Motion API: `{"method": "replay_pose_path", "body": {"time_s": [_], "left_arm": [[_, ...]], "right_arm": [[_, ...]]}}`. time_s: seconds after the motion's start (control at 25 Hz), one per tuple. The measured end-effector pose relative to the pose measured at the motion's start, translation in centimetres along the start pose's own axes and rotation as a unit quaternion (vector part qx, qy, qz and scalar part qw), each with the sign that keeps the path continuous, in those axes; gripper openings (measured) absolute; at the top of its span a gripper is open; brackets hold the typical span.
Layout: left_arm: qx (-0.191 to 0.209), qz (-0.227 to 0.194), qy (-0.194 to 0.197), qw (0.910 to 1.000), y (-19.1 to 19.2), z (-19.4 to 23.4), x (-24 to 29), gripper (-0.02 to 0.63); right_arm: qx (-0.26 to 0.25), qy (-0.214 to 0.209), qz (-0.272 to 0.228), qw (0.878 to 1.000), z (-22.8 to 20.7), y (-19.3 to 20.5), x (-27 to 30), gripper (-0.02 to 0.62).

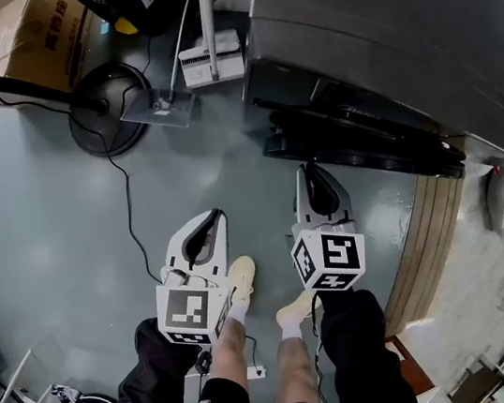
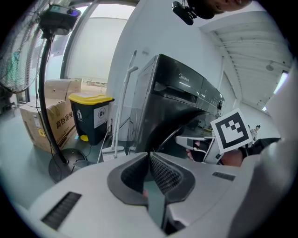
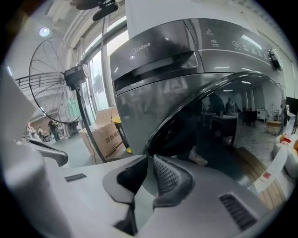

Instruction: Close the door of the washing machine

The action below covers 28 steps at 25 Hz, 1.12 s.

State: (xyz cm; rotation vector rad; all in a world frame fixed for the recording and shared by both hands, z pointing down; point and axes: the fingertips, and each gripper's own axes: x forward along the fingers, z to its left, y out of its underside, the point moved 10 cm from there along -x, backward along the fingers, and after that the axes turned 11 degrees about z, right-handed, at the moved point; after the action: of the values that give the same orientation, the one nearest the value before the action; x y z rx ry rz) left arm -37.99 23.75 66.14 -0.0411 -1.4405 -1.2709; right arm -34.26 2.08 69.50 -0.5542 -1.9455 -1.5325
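Ribbed jaws of left gripper (image 2: 149,154) and right gripper (image 3: 149,157) sit together before the glossy curved door (image 3: 223,121).

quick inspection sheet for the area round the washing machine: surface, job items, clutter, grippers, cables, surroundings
surface: grey floor, the person stands on it
job's things: washing machine; its door is open, swung out toward the person
clutter: cardboard box, yellow-lidded bin, white floor tool beside the machine
grippers: left gripper jaws together, empty; right gripper jaws together, empty, pointing at the door
cables: black cable trails over the floor from by the fan base
surroundings: standing fan, wooden platform
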Motion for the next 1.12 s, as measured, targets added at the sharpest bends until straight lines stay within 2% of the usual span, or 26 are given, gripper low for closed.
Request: {"method": "replay_pose_path", "body": {"time_s": [0.16,0.8,1.12], "left_arm": [[-0.002,0.0,-0.001,1.0,0.0,0.0,0.4,0.032],[-0.011,-0.005,-0.006,0.9999,0.1,-0.5,-0.2,0.032],[-0.012,-0.02,-0.013,0.9996,-0.4,-1.4,-1.8,0.032]], "right_arm": [[0.002,0.004,0.002,1.0,-0.3,0.1,0.2,0.017],[0.007,0.0,0.002,1.0,-0.6,-0.5,0.2,0.017],[-0.022,-0.015,-0.002,1.0,0.4,-0.9,-1.6,0.017]]}}
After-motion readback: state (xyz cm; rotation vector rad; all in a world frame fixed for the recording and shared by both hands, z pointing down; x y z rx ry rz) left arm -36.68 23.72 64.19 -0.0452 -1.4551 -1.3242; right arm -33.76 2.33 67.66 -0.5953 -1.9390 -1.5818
